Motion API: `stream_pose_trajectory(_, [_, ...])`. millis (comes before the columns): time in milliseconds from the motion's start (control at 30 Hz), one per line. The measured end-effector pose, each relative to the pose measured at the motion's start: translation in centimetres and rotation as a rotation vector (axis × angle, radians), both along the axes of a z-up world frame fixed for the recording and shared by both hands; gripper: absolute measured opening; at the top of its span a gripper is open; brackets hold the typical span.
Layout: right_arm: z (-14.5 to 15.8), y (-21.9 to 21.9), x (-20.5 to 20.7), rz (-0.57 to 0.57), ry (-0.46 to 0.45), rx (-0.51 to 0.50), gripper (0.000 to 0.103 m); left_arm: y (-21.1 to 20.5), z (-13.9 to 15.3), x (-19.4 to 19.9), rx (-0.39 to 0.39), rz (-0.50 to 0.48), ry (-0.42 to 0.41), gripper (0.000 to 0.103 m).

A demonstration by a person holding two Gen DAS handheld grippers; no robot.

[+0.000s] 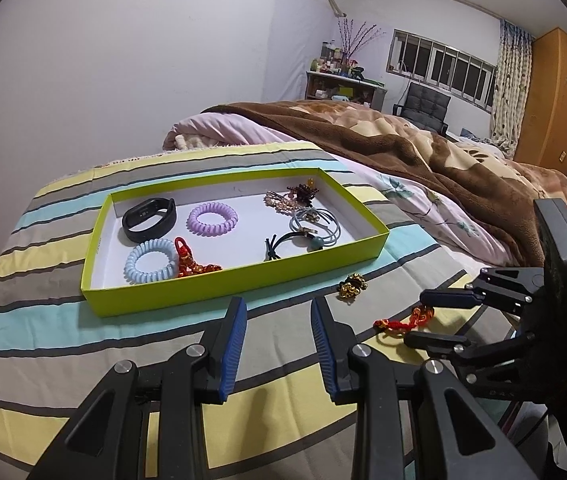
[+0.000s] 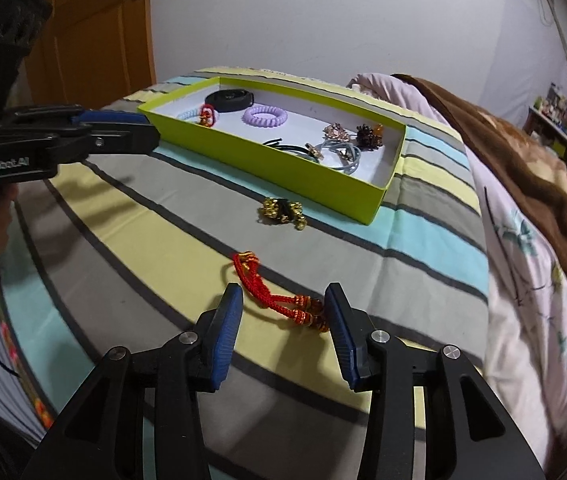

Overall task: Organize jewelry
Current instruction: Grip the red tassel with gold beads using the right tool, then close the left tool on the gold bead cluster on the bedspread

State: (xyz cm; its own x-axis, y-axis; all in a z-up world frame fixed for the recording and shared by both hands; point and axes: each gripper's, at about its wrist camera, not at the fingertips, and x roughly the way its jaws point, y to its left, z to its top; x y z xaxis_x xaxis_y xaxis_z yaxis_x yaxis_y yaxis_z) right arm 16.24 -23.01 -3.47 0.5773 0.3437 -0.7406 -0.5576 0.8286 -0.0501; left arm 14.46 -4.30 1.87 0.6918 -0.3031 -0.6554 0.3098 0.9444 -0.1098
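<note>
Right claw [image 2: 283,308] wide open, gripping nothing | red cord bracelet [image 2: 279,296] between pads, lying diagonally, bead end rightward

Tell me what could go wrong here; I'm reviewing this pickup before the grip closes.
1. The right gripper stands open around the red cord charm, which lies flat on soft bedding; closing may pinch fabric or catch only one strand.
2. The cord's looped end trails outside the jaws and could snag while being carried towards the green box.
</note>
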Motion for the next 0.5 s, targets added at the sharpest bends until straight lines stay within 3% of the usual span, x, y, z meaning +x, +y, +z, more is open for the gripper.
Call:
stream_pose_trajectory(100, [-0.1,-0.6,0.7,-0.038,0.020,0.013,0.040,-0.1,0.0,0.0,-0.002,-0.001,0.002,0.033])
stream_pose_trajectory(133, [-0.2,-0.9,0.9,-0.055,0.031,0.020,0.035,-0.1,-0.1,0.1,-0.002,-0.002,0.002,0.033])
stream_pose_trajectory(200, [-0.2,-1.4,1.0,-0.071,0.046,0.051,0.013,-0.2,-0.2,0.2,-0.005,-0.006,0.006,0.033])
stream_pose_trajectory(500, [0.1,-2.5,0.8,-0.139,0.043,0.093,0.009,-2.2,-0.8,1.2,-0.011,-0.053,0.020,0.033])
